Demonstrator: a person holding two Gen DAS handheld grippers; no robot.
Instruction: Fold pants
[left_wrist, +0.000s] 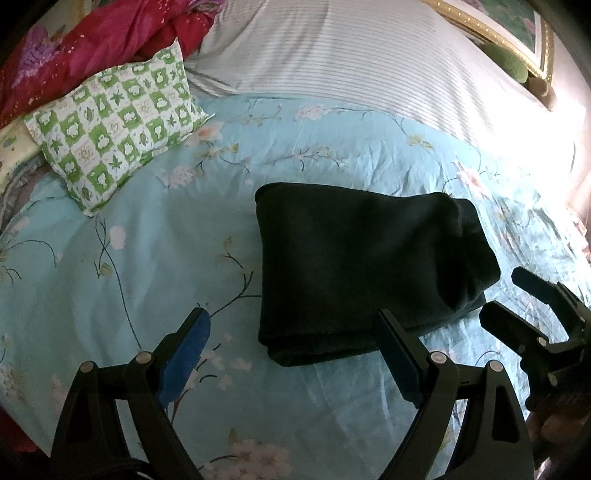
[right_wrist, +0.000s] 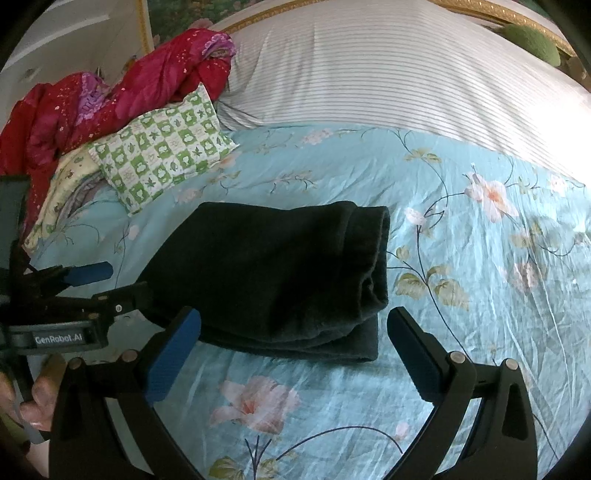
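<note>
The dark pants lie folded into a compact rectangle on the light blue floral bedspread. They also show in the right wrist view, with the waistband end at the right. My left gripper is open and empty, just in front of the pants' near edge. My right gripper is open and empty, also just short of the near edge. The right gripper shows at the right of the left wrist view. The left gripper shows at the left of the right wrist view.
A green and white checked pillow lies at the back left, with a red quilt behind it. A striped white pillow spans the back. A gold-framed headboard stands at the far right.
</note>
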